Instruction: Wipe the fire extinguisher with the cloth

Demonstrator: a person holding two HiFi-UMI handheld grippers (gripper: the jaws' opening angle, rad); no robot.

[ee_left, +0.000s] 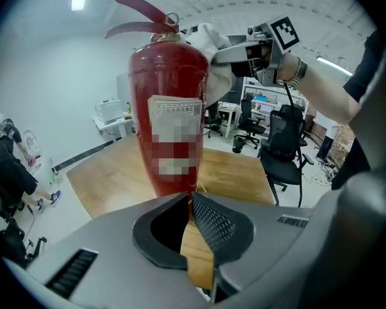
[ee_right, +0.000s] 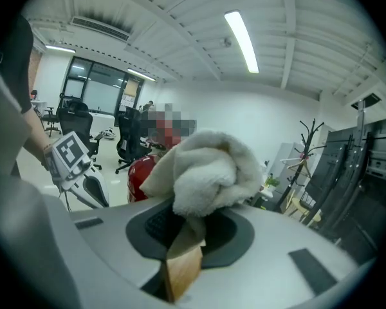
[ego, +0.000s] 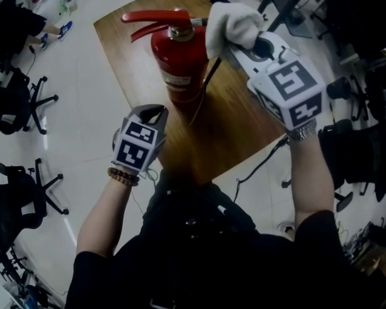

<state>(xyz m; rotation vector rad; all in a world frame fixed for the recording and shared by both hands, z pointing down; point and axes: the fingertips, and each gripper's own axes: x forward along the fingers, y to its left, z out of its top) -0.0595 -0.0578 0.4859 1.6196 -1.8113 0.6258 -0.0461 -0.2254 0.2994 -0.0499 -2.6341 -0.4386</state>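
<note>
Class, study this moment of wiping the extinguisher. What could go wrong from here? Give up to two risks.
1. The extinguisher stands free on the table. The left gripper is shut near its base, holding nothing. A push from the cloth so high up might tip it.
2. The cloth, clamped in the right gripper, sits close to the levers and could snag on them.

We're looking into an office here: black swivel chairs (ee_left: 284, 148) are standing about on a pale floor (ego: 90, 108), desks (ee_left: 260, 100) are lining the back, strip lights (ee_right: 242, 42) are glowing overhead, and a coat stand (ee_right: 307, 143) is standing by the wall.
</note>
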